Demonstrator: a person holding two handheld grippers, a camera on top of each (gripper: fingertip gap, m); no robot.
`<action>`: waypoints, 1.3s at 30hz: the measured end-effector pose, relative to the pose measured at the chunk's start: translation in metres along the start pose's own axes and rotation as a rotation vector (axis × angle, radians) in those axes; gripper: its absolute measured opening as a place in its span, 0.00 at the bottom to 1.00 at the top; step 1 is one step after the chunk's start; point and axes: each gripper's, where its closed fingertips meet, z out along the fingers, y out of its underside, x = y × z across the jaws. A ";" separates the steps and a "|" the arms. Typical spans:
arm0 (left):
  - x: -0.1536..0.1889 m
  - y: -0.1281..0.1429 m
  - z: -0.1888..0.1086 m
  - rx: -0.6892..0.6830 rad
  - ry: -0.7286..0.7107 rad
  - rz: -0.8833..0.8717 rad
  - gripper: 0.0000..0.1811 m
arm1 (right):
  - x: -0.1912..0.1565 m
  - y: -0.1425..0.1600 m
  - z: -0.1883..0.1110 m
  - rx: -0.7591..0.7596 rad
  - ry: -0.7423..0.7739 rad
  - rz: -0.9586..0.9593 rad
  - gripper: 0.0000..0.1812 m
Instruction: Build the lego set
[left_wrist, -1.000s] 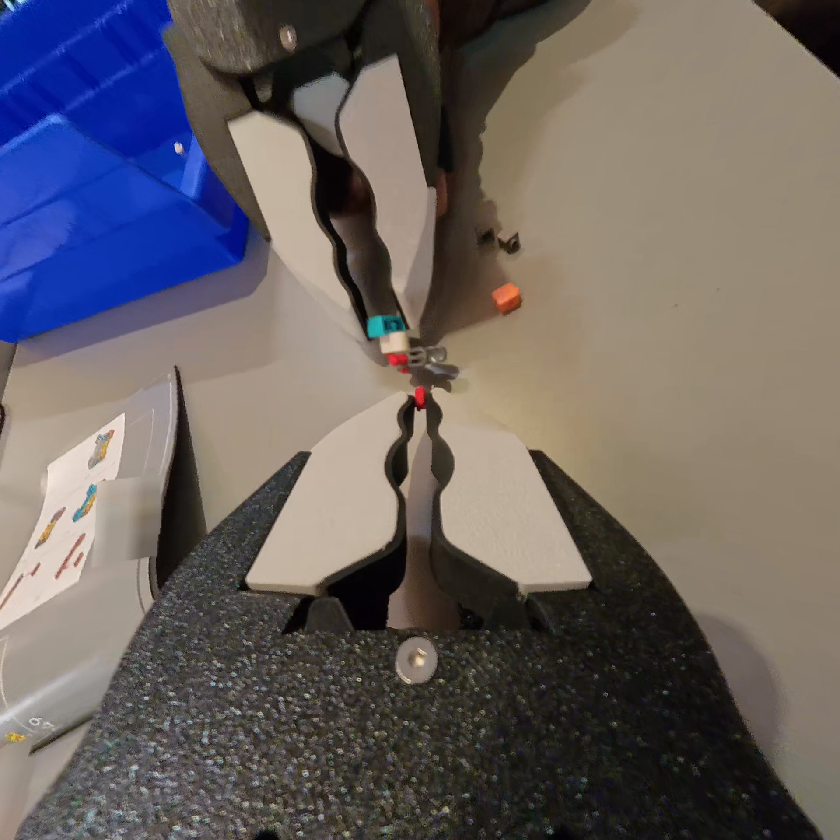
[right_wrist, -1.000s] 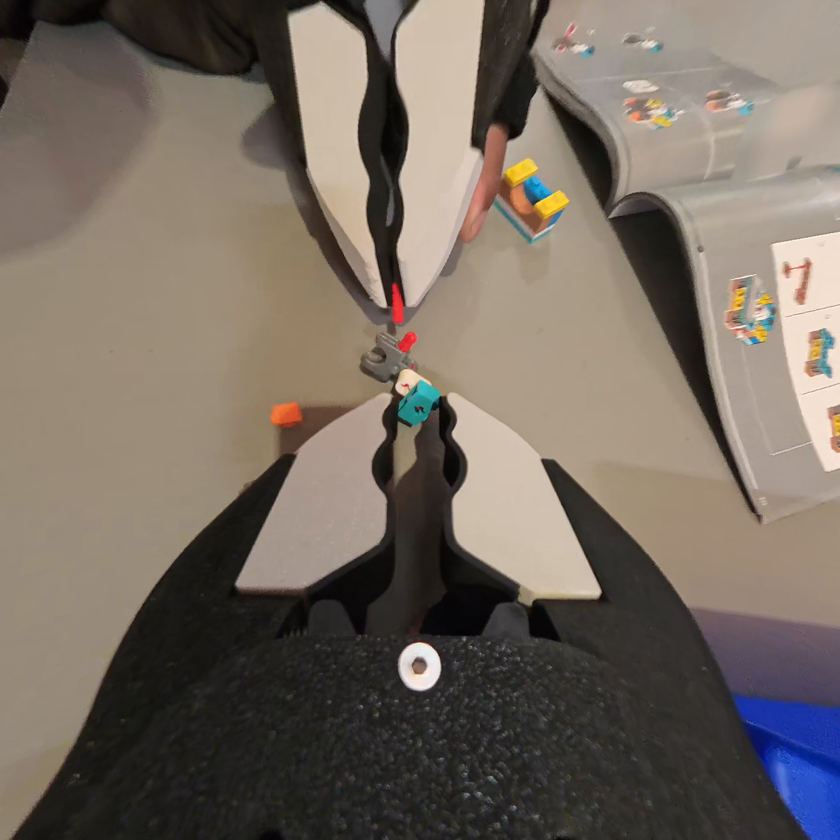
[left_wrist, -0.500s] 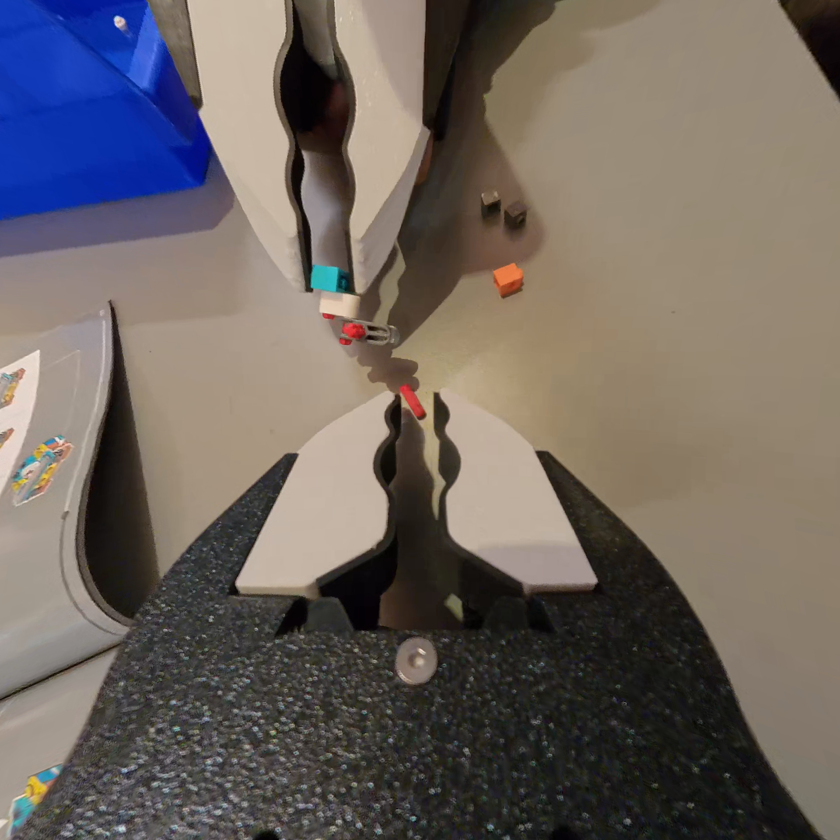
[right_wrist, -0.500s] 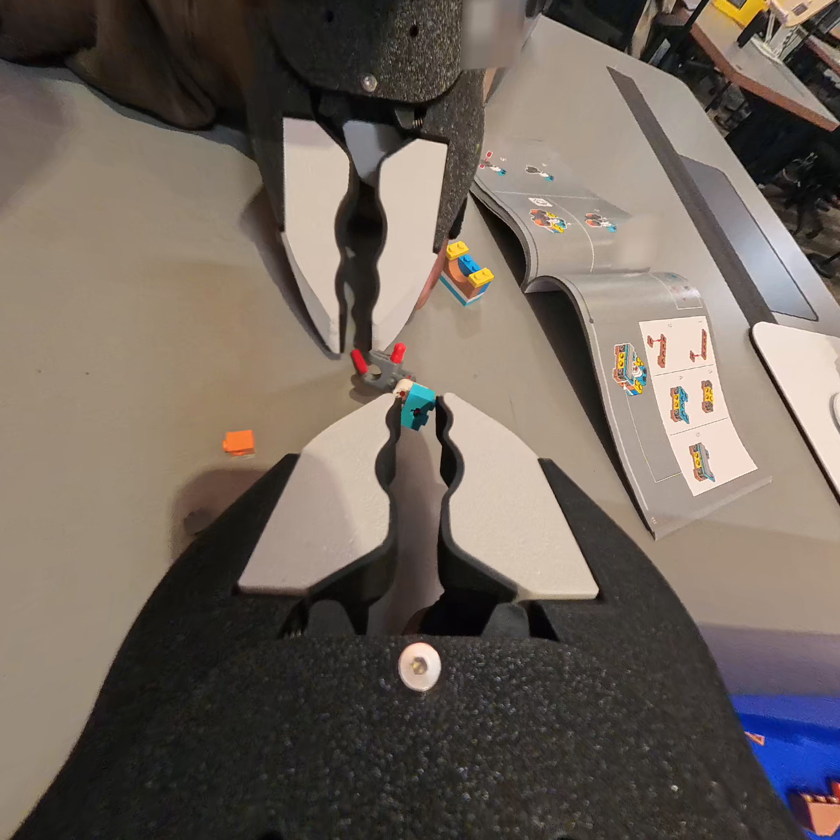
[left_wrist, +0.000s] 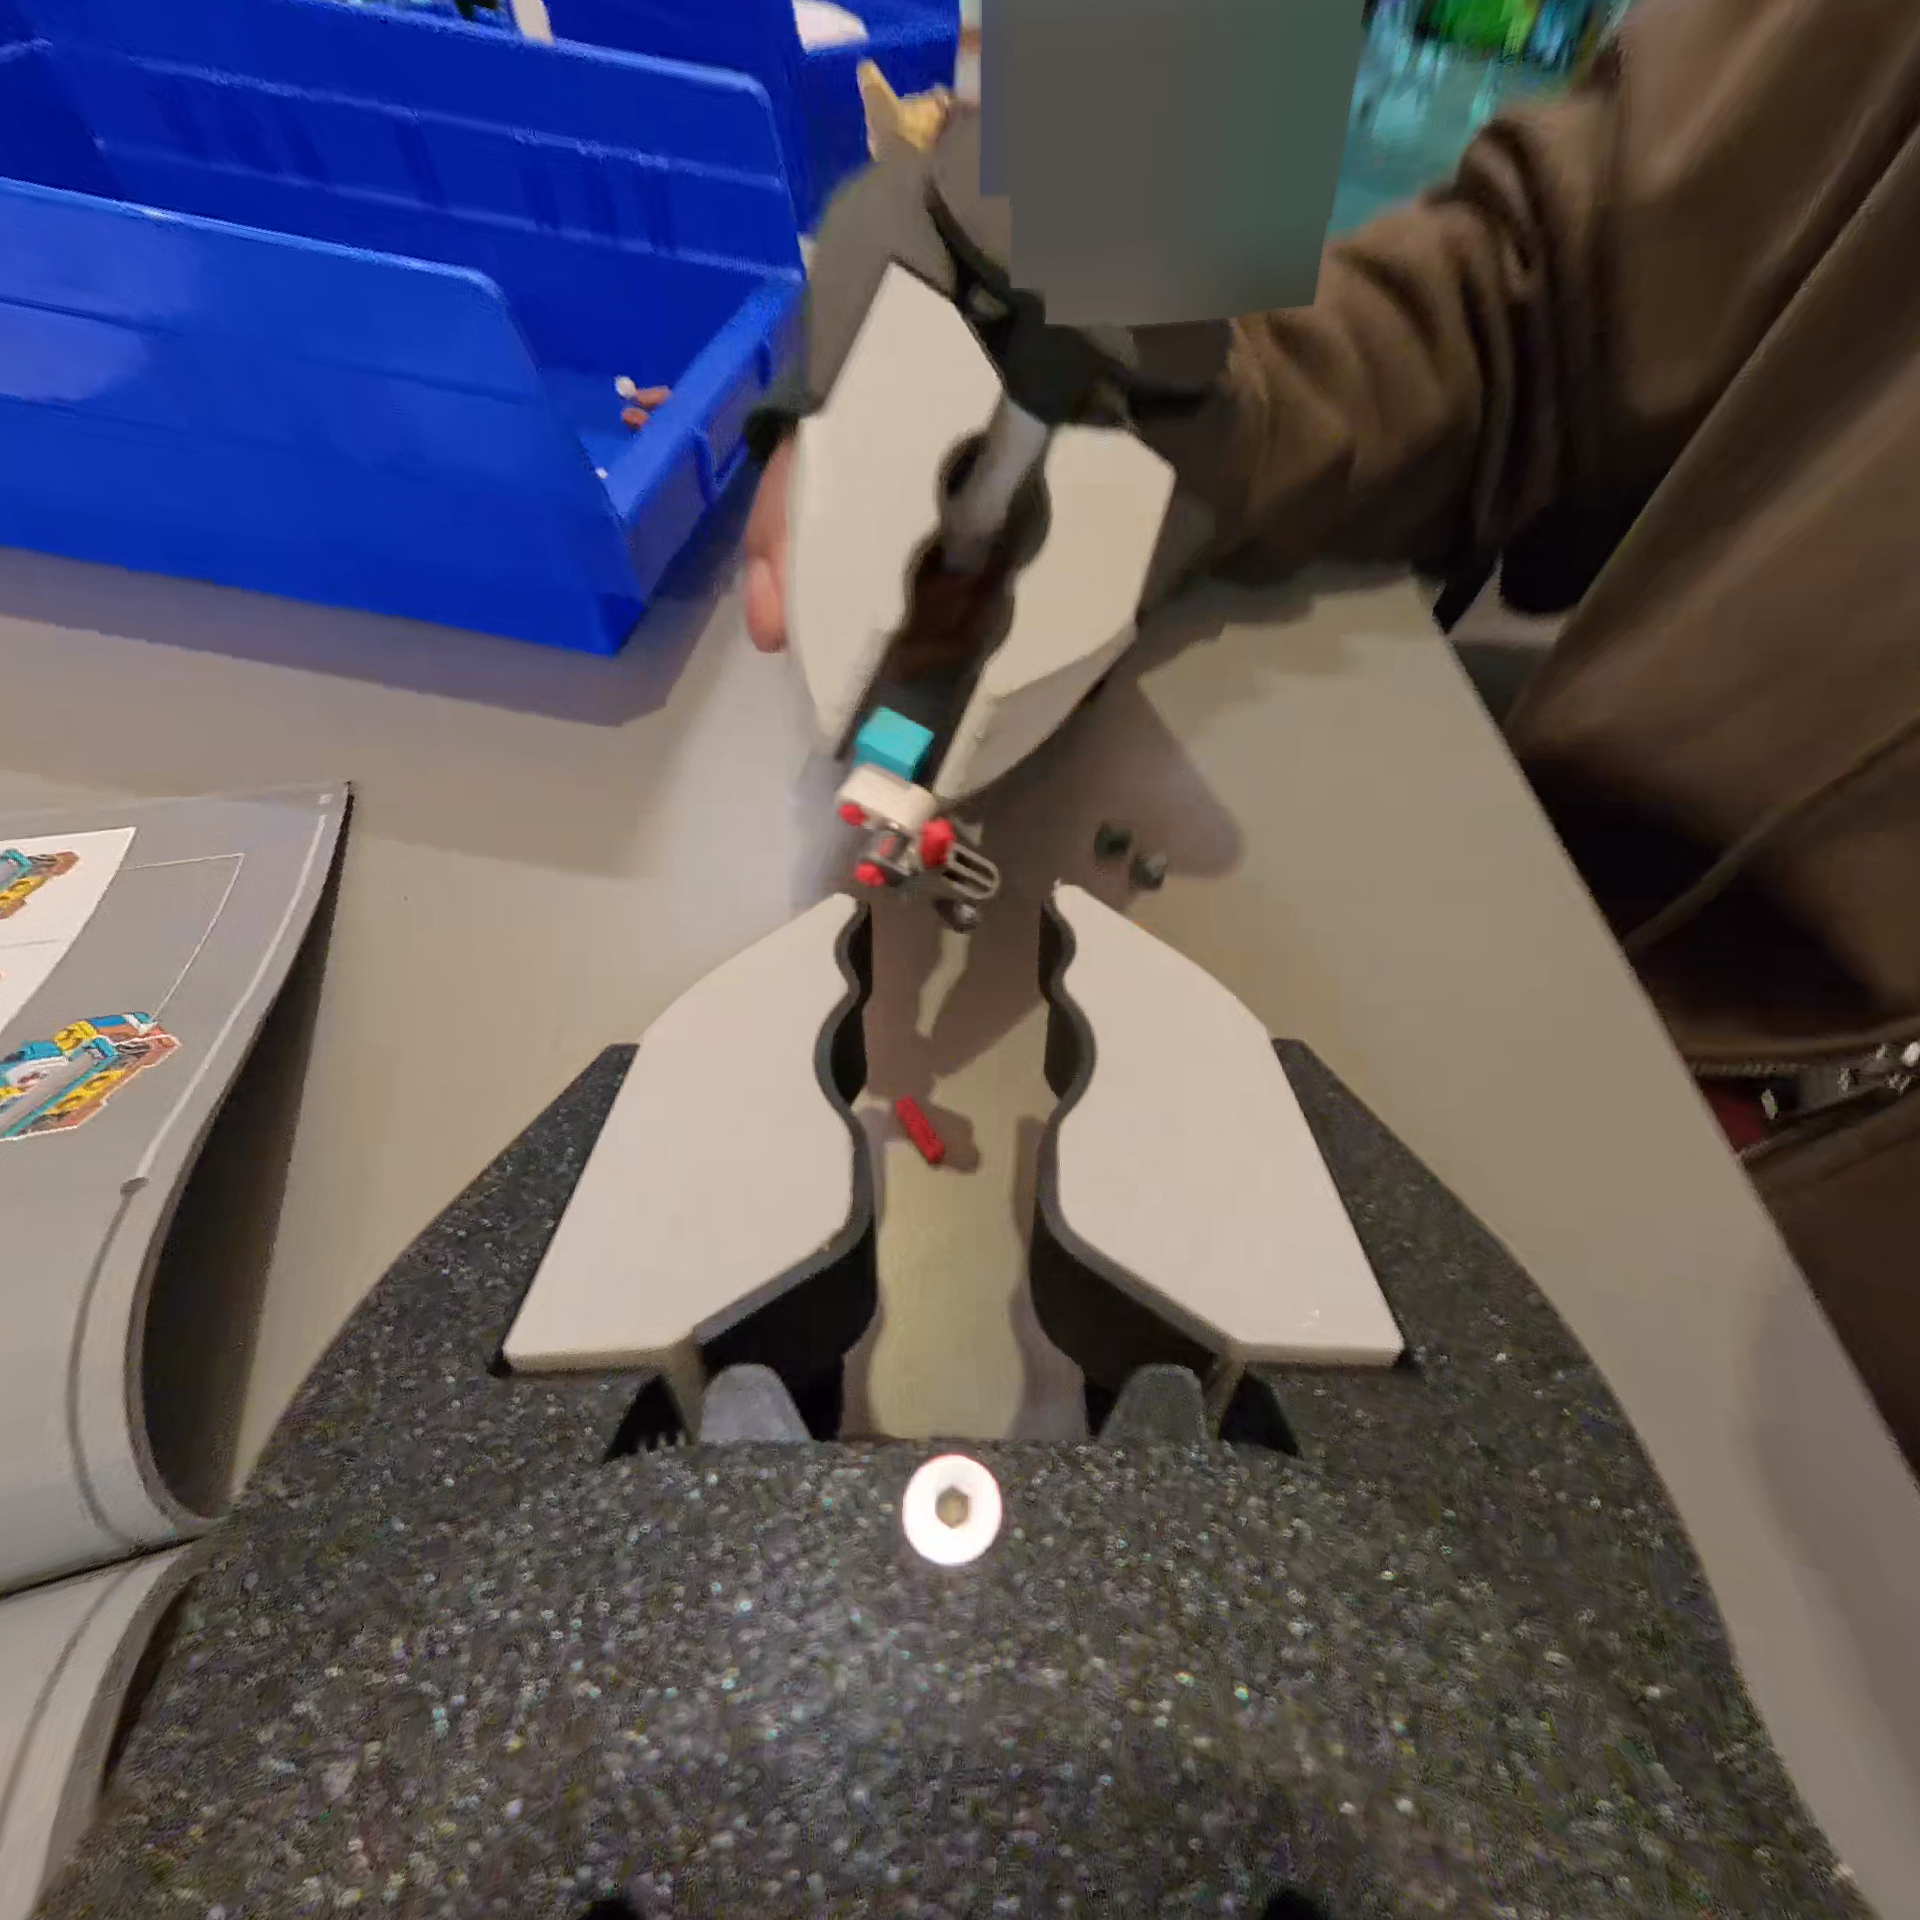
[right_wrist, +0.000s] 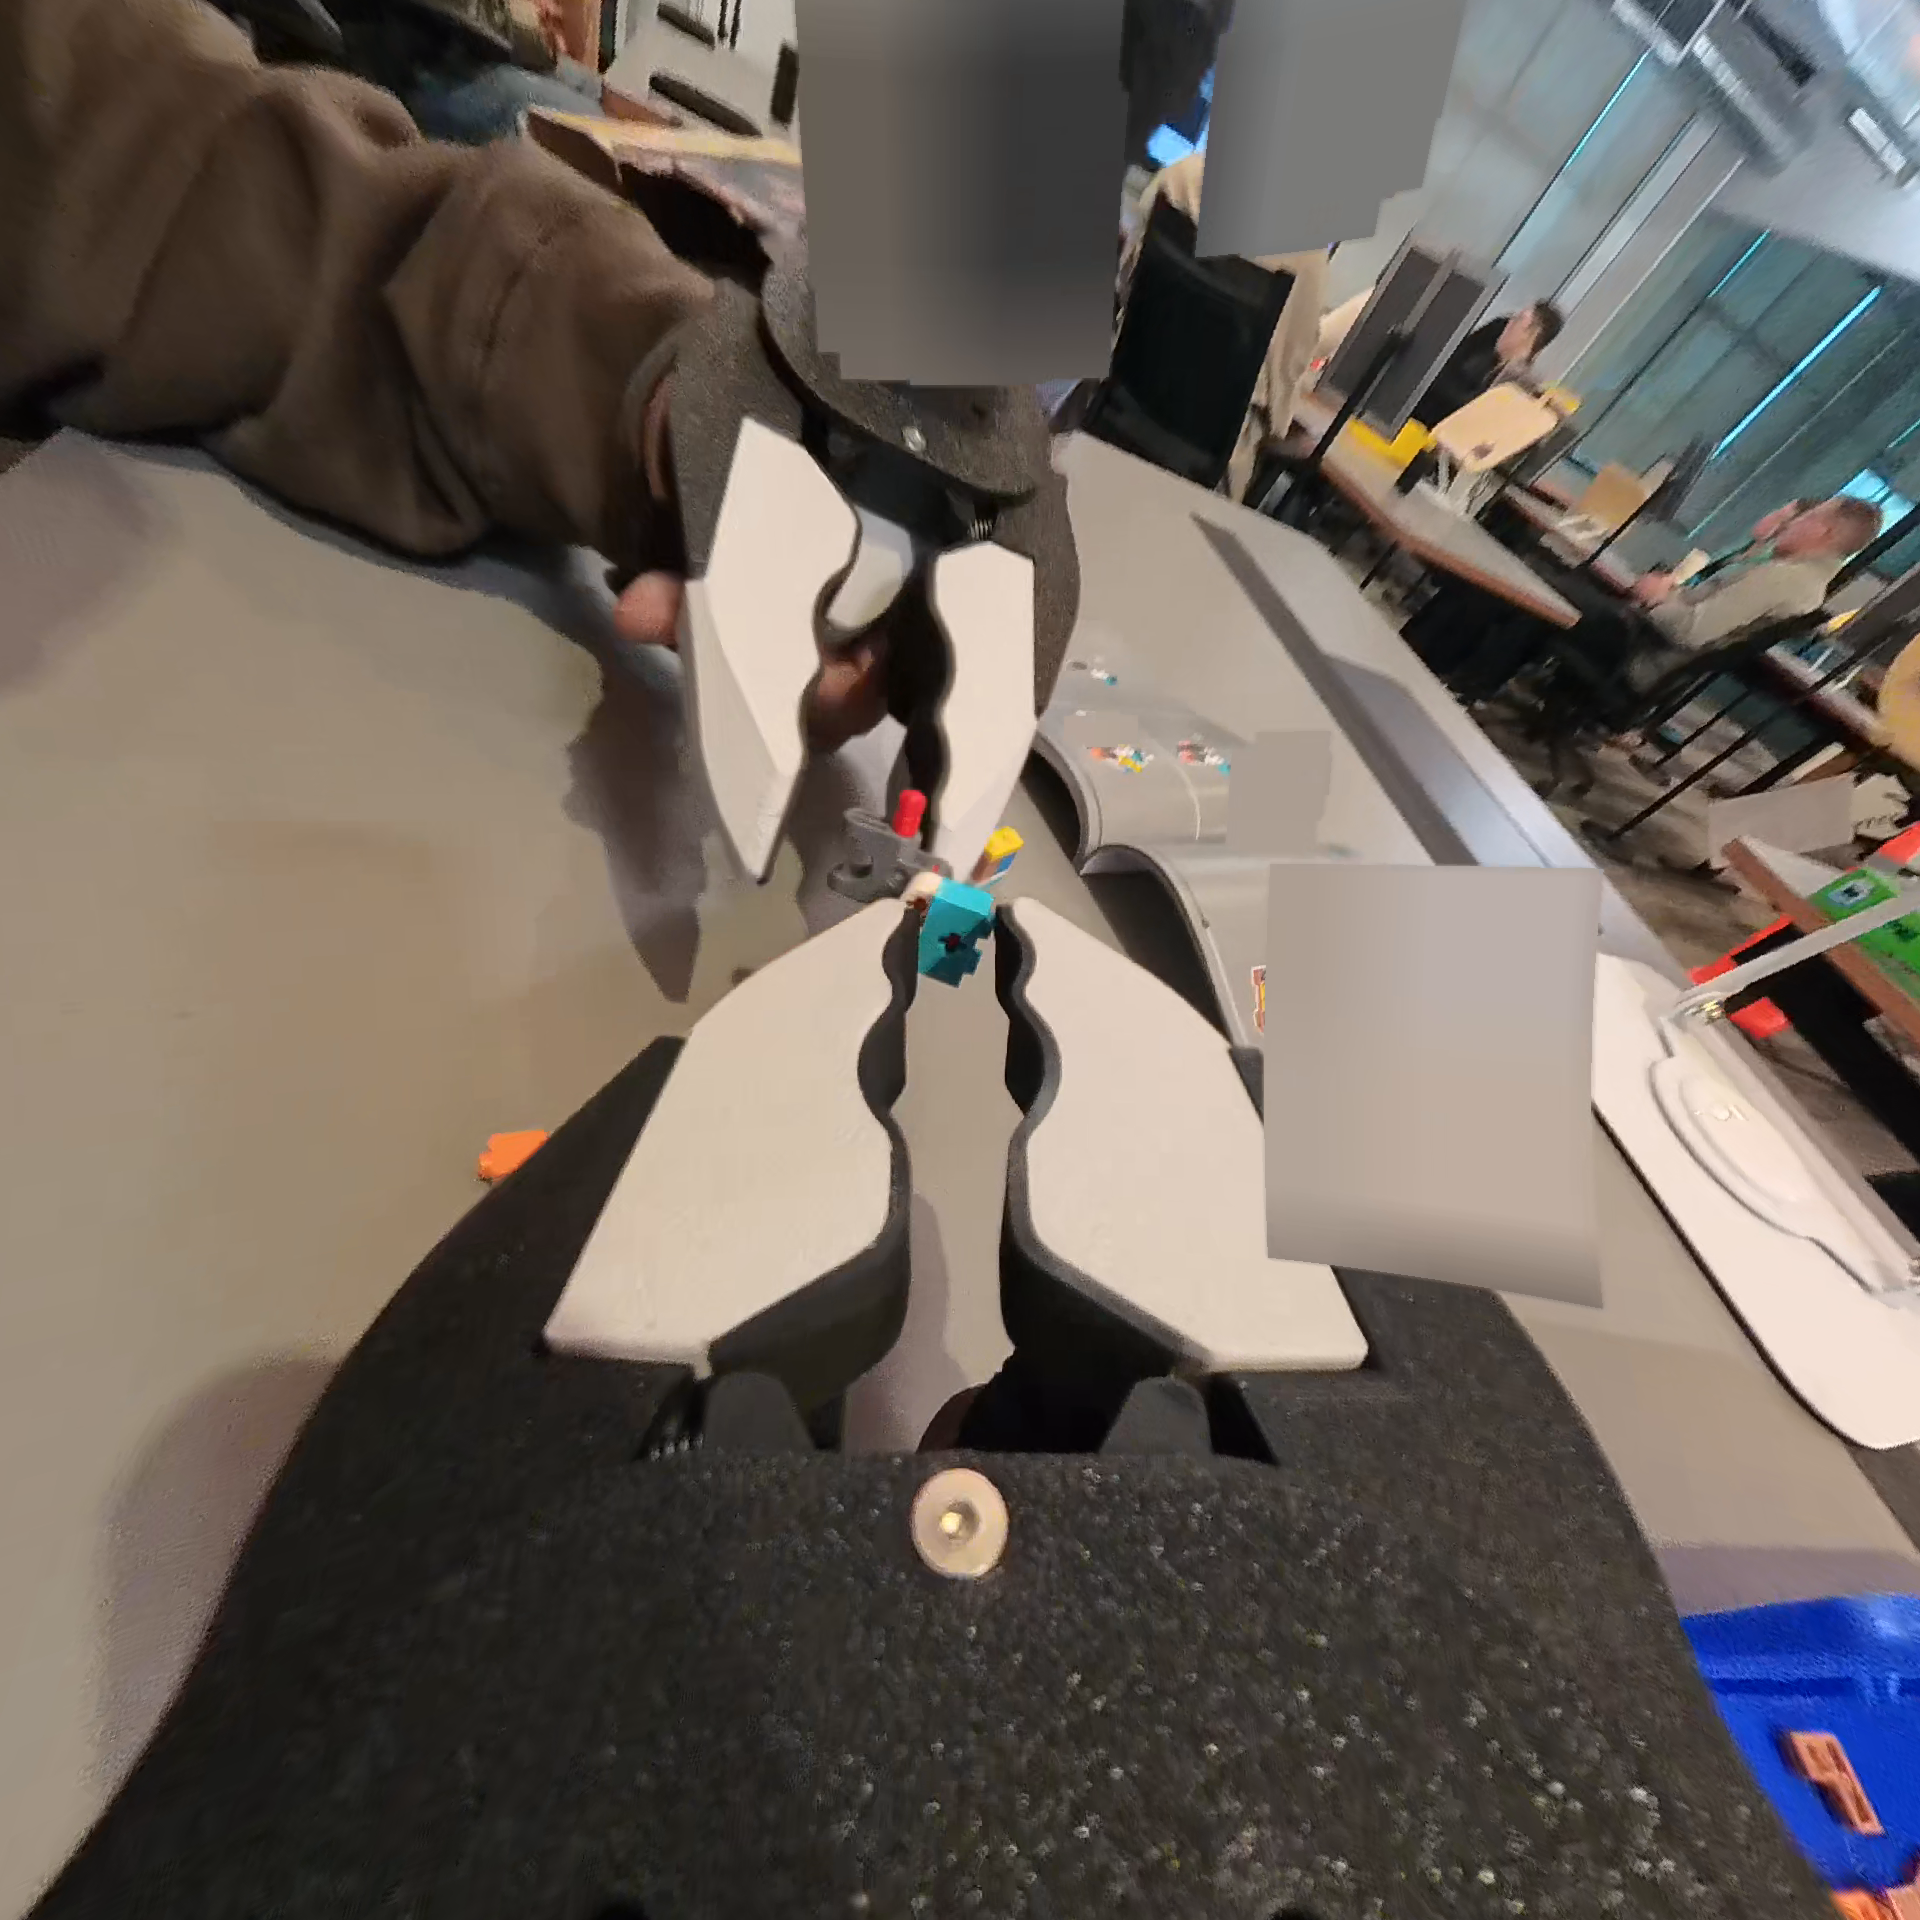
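My right gripper (right_wrist: 954, 916) is shut on a teal brick (right_wrist: 954, 940) that carries a white piece (left_wrist: 888, 800) and a grey clip piece with red pins (left_wrist: 925, 868). It holds this small assembly above the grey table (left_wrist: 1351, 935). My left gripper (left_wrist: 954, 909) is open and empty, just in front of the assembly. A loose red pin (left_wrist: 923, 1127) lies on the table between my left fingers. In the right wrist view the left gripper's fingers (right_wrist: 748, 675) stand spread behind the grey piece (right_wrist: 878, 852).
Blue bins (left_wrist: 312, 364) stand at the back left. An open instruction booklet (left_wrist: 208, 1039) lies left. Two small dark pieces (left_wrist: 1127, 854) and an orange brick (right_wrist: 509, 1151) lie on the table. A small yellow and blue build (right_wrist: 1003, 847) sits by the booklet. A person's brown sleeve (left_wrist: 1558, 416) is close. My two grippers' fingertips are within a few centimetres of each other.
My left gripper opened and let go of the red pin, which now lies on the table. Both grippers tilted up, and the right one still holds the assembly.
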 end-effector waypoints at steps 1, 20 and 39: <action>-0.002 -0.004 0.000 0.031 0.000 -0.033 0.17 | 0.000 -0.003 0.000 0.019 0.004 -0.002 0.07; -0.025 0.013 0.007 -0.294 -0.383 0.459 0.14 | 0.005 0.021 0.007 -0.132 0.027 0.059 0.15; -0.022 0.040 0.028 -0.429 -0.362 0.413 0.15 | -0.017 0.066 0.004 -0.434 -0.118 0.000 0.07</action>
